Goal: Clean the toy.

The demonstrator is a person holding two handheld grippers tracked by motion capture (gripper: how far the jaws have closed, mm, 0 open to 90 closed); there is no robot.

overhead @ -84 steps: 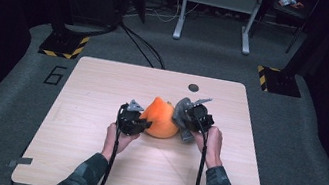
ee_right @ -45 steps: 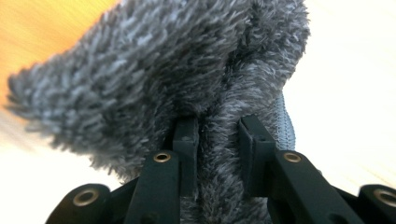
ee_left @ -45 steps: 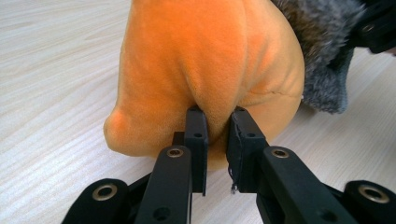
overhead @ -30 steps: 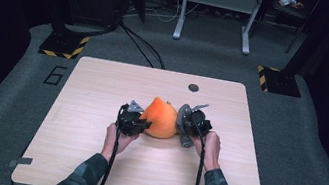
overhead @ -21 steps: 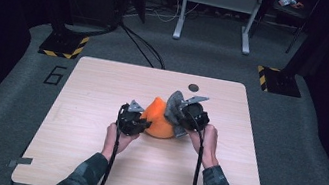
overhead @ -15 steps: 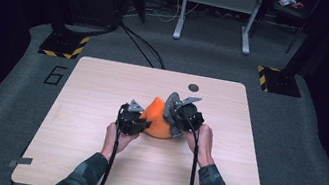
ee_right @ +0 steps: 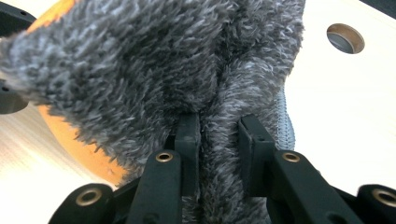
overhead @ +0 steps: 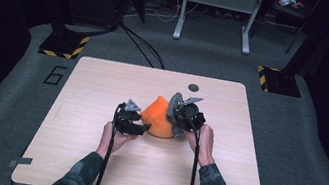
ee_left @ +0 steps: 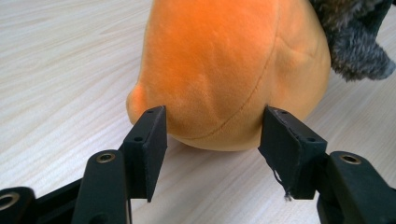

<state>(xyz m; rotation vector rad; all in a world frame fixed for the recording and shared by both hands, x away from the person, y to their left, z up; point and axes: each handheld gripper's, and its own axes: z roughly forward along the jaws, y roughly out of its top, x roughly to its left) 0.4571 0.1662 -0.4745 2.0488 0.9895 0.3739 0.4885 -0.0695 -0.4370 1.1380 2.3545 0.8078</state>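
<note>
An orange plush toy (overhead: pixel 158 118) lies in the middle of the wooden table (overhead: pixel 97 86), with a grey fuzzy part (overhead: pixel 174 105) on its right side. My left gripper (overhead: pixel 144 128) is at its left. In the left gripper view the left gripper (ee_left: pixel 212 135) has just been opening; its jaws now stand apart with the toy's rounded orange end (ee_left: pixel 219 70) between the fingertips (ee_left: pixel 149 135). My right gripper (overhead: pixel 176 117) is raised at the toy's right. In the right gripper view the right gripper (ee_right: pixel 217 126) is shut on a fold of the grey fuzzy part (ee_right: pixel 163 60).
A round cable hole (overhead: pixel 193 88) sits in the table behind the toy, also seen as the hole (ee_right: pixel 345 38) in the right gripper view. Beyond the table are grey carpet, a painted "6" (overhead: pixel 55 75), and a white desk frame (overhead: pixel 215 10).
My right gripper has risen and shifted left over the toy, lifting the grey fuzzy part. The left gripper stayed in place beside the orange end.
</note>
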